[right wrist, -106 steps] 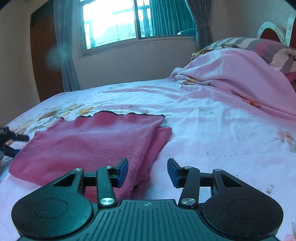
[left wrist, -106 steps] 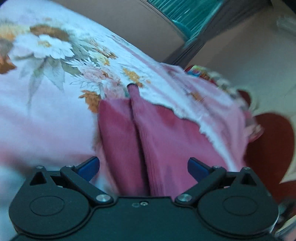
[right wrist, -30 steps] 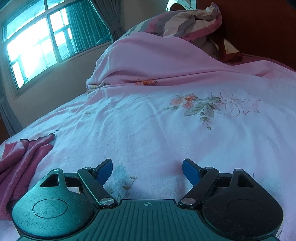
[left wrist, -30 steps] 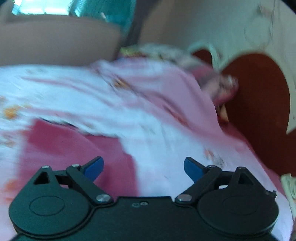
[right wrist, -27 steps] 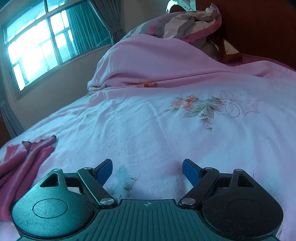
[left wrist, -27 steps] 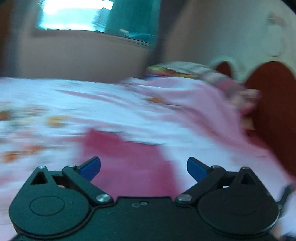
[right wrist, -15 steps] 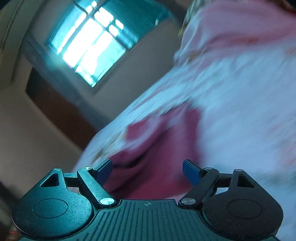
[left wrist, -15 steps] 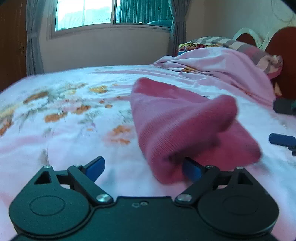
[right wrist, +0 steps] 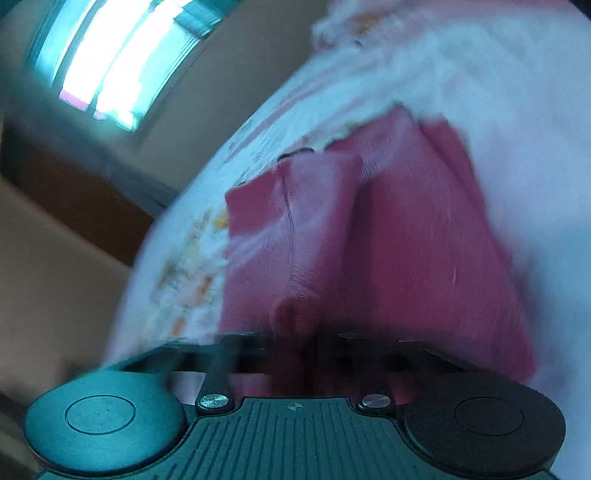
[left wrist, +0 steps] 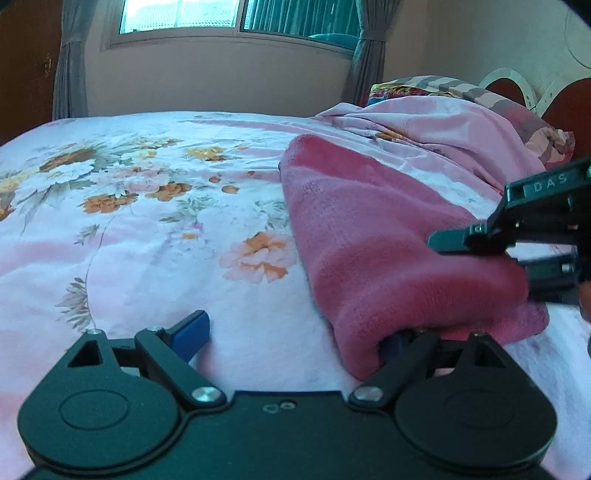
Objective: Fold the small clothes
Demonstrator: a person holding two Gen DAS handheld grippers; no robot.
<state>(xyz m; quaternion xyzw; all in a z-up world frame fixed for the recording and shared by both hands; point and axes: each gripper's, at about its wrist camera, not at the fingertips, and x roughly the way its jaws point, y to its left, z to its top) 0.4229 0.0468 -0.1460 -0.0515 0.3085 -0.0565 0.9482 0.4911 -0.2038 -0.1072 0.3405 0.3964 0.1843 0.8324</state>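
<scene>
A folded dark pink fleece cloth point(left wrist: 362, 236) lies on the flowered bedsheet point(left wrist: 147, 221). My left gripper point(left wrist: 295, 336) is open; its left finger rests on the sheet and its right finger is tucked under the cloth's near fold. My right gripper point(left wrist: 476, 247) reaches in from the right in the left wrist view, its fingers close together around the cloth's right edge. The right wrist view is blurred; there the cloth point(right wrist: 369, 240) bunches between the gripper's point(right wrist: 295, 347) fingers, which look closed on it.
A heap of pink bedding and striped pillows point(left wrist: 443, 122) lies at the far right by a red-brown headboard point(left wrist: 565, 99). A window with grey curtains point(left wrist: 229, 22) is on the far wall. Open sheet lies left of the cloth.
The right gripper swung from the bare sheet onto the cloth's right edge and closed on it. The left gripper swept round to the cloth's near end and slid one finger under the fold.
</scene>
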